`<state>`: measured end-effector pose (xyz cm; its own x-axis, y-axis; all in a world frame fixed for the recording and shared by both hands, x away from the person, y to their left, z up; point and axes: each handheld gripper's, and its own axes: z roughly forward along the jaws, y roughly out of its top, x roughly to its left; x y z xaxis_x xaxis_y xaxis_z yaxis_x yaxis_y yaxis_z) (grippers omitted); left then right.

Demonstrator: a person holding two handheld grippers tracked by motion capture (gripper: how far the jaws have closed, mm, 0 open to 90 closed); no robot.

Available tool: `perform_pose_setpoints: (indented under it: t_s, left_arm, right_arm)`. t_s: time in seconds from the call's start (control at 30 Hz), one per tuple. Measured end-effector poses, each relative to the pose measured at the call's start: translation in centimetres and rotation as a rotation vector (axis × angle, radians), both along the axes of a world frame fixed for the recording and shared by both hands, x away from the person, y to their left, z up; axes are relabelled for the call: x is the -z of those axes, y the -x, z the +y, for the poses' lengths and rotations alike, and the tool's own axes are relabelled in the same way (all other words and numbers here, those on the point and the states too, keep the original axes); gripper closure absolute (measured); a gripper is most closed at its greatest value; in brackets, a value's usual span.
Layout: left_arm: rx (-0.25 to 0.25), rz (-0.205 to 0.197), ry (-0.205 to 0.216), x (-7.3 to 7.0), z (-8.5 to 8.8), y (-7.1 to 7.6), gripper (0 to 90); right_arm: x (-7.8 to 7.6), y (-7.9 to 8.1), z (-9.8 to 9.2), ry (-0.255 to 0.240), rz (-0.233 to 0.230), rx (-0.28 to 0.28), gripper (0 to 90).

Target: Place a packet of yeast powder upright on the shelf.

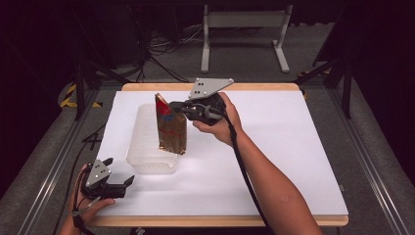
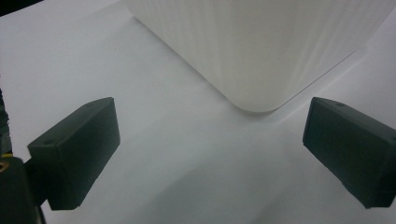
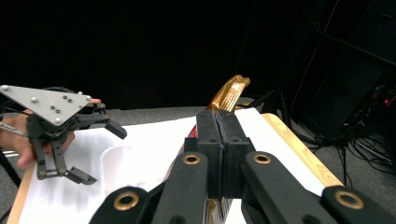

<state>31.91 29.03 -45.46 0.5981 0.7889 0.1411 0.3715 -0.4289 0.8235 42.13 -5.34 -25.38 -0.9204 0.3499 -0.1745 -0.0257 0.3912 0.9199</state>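
The right hand-held gripper point(image 1: 175, 106) pinches a gold foil pouch point(image 1: 171, 129) by its top, hanging over the ribbed translucent plastic tub point(image 1: 144, 147) left of the counter's point(image 1: 274, 161) centre. The left hand-held gripper point(image 1: 120, 182), jaws spread, rests at the near left corner.

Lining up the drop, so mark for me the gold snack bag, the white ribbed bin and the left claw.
gold snack bag point(image 1: 172, 131), high view, middle of its front face
white ribbed bin point(image 1: 140, 142), high view, its left wall
left claw point(image 1: 119, 175), high view, gap between its open jaw tips
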Motion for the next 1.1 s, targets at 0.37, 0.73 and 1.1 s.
perform_pose_setpoints:
  t_s: [0.37,0.73,1.1]
  left_arm:
    - [0.007,0.006,0.004,0.1,0.0,0.0,4.8]
    - [0.016,0.004,0.01,0.2,0.1,0.0,4.9]
    - [0.015,0.002,0.017,0.1,0.2,0.1,4.9]
  right_arm:
    - [0.2,-1.7,2.4,0.018,-0.006,-0.034,88.8]
    - [1.4,-3.5,4.5,0.055,0.0,-0.05,88.7]
    - [2.5,-3.7,5.4,0.05,0.004,-0.083,88.4]
